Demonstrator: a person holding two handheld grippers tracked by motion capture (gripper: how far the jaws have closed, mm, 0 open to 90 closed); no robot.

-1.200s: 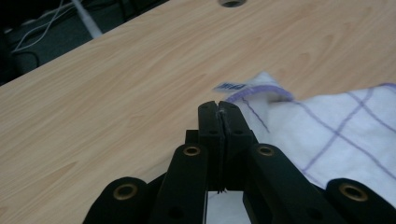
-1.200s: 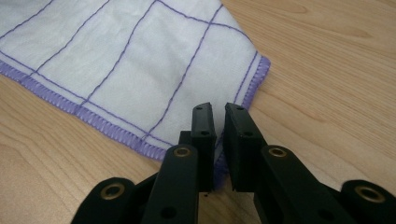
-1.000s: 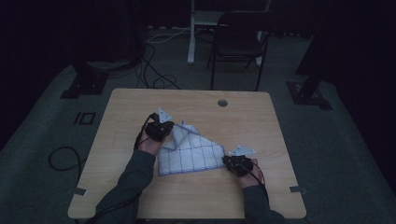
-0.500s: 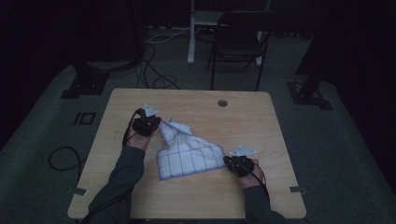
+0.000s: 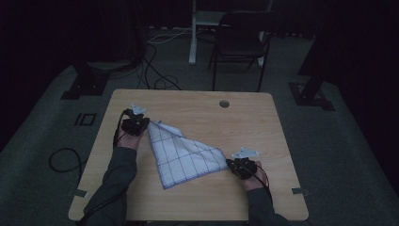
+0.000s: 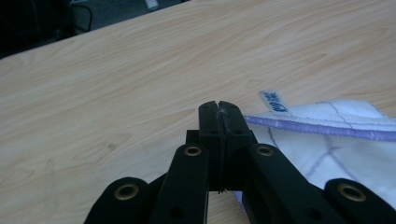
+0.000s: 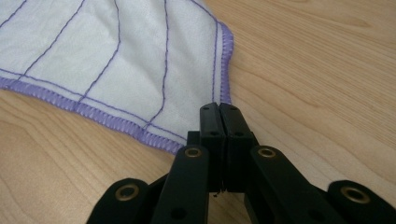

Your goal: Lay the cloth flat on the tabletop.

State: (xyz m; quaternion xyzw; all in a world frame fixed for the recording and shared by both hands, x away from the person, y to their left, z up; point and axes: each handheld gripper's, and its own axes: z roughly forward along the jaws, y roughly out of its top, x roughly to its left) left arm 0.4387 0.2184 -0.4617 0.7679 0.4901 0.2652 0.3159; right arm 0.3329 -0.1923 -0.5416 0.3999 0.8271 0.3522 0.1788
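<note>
White checked cloth (image 5: pixel 186 153) is stretched across my wooden table (image 5: pixel 263 122), long edge running 10 to 4 o'clock, left gripper (image 5: pixel 136 125) clamped on the far corner, right gripper (image 5: pixel 241 165) just pinched shut on the near one.

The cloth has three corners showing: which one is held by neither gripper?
The near corner of the cloth, pointing toward the person. The left gripper pinches the far-left corner and the right gripper the right one.
</note>
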